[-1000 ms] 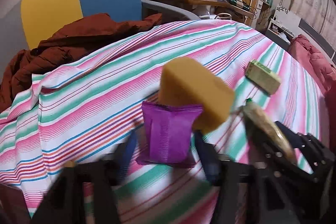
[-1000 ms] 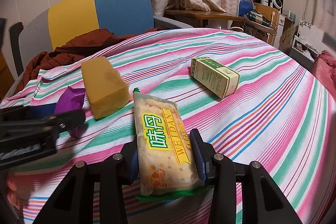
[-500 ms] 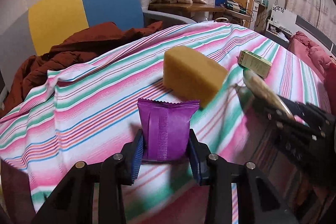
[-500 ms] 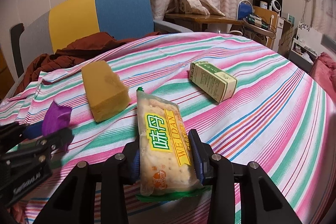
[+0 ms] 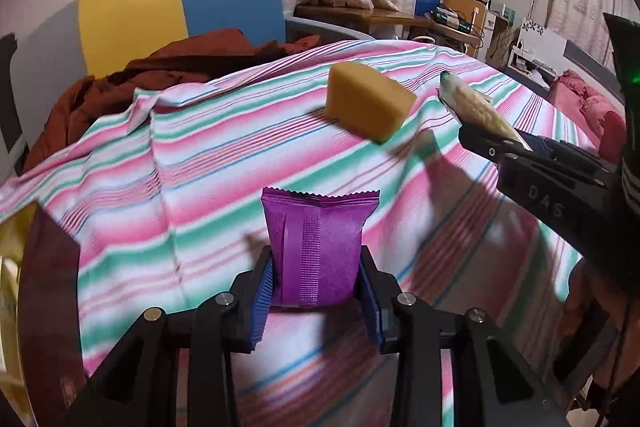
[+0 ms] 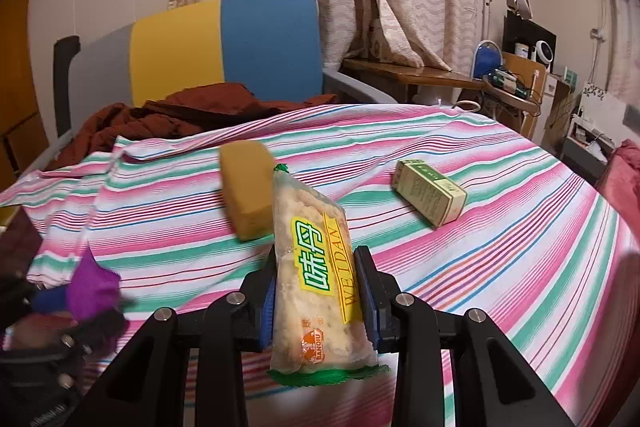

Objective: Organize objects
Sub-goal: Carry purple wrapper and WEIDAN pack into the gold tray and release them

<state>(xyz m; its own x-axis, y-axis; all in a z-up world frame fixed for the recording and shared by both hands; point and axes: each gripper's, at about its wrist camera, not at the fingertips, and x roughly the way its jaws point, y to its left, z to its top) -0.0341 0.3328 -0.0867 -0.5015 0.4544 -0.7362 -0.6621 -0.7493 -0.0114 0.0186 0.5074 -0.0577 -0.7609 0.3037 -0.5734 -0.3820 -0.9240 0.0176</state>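
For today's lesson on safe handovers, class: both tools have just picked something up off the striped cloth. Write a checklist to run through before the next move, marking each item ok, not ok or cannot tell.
1. Left tool shut on the purple crinkled foil sachet: ok.
2. Right tool shut on the clear plastic cracker packet with the yellow label: ok.
3. Cracker packet lifted clear of the striped cloth: ok.
4. Yellow sponge block and green cardboard box lying apart from both tools: ok.
5. Place to put the items visible: not ok.
6. Sachet clear of the cloth: cannot tell.
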